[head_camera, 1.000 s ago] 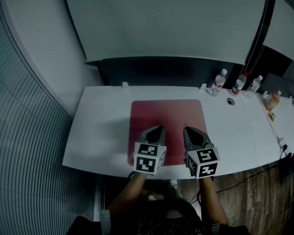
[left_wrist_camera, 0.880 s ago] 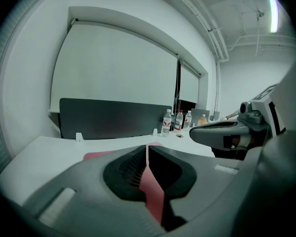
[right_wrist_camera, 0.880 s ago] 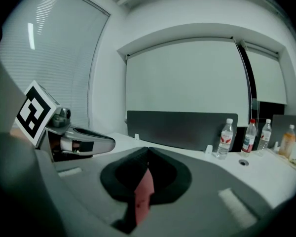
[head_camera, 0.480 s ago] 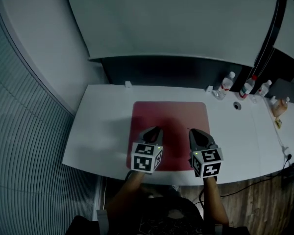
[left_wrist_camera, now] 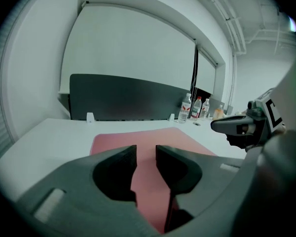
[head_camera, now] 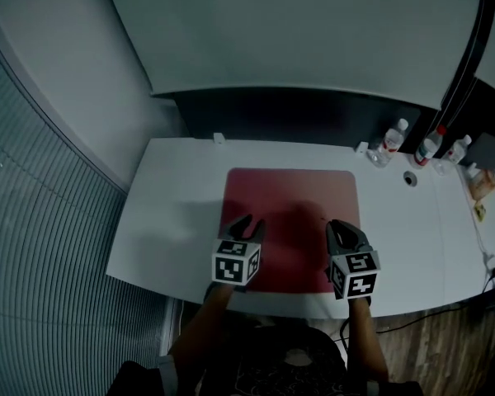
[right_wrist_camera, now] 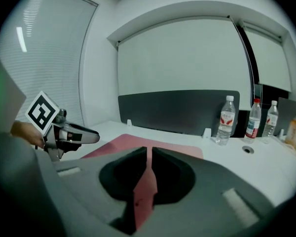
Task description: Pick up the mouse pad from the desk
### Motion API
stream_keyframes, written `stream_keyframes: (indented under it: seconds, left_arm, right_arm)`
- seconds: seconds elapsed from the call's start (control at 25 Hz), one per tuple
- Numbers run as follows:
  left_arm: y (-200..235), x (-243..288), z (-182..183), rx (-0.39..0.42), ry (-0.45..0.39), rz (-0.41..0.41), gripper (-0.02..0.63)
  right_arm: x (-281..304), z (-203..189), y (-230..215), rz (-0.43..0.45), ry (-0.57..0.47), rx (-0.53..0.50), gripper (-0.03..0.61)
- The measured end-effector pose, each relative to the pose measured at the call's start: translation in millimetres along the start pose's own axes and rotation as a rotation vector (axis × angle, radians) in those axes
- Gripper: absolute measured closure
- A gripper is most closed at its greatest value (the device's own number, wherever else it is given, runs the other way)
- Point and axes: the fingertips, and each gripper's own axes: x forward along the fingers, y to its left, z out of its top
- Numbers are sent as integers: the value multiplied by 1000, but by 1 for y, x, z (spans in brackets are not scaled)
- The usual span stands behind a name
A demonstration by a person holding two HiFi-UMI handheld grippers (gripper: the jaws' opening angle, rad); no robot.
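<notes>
Left gripper [head_camera: 252, 221], jaws just opened to a narrow empty gap, hangs over the near left of the red pad [head_camera: 293, 196], which lies flat on the desk [head_camera: 173, 196]. Right gripper [head_camera: 343, 228], jaws nearly together and empty, hangs over its near right. Nothing is gripped yet; the grasp and lift remain.

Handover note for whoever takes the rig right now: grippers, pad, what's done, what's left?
Left gripper: open, its jaws have just been opening, nothing between them; above the near left part of the mouse pad.
Right gripper: shut, empty; above the pad's near right part.
Mouse pad: flat on the desk, mid-desk.
Done: no grip yet.
Left: open the right gripper, take the pad at an edge, probably the near one, and lift.
</notes>
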Motion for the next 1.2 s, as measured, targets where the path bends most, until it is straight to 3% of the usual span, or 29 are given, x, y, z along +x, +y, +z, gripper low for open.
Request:
stream_keyframes:
  seconds: [0.44,1.2]
  left_arm:
    - [29,21,-38,-21,110,23,435]
    - [80,42,-62,-57,194,49,299]
  right_arm:
    - [16,-20,-22,2,54,27,513]
    - [38,-78,-68,-35,202,102,394]
